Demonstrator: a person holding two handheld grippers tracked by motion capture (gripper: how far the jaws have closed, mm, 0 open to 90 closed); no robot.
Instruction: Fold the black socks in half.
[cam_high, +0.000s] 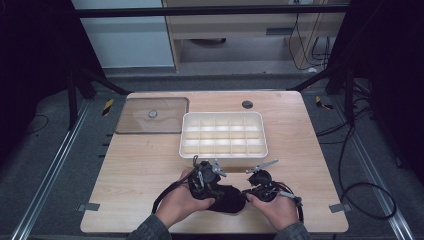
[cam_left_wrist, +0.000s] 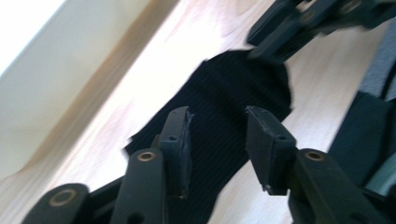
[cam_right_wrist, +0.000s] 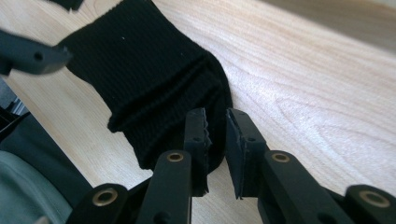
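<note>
We see black ribbed cloth (cam_right_wrist: 154, 88) on the table (cam_high: 140, 165), left gripper (cam_left_wrist: 217, 135) parted above it, right gripper (cam_right_wrist: 215, 128) slightly apart, gripping nothing.

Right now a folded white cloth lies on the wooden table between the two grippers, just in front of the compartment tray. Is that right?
Not quite: the cloth is black, not white, as the right gripper view shows. It does lie on the wooden table between the grippers, in front of the compartment tray.
</note>
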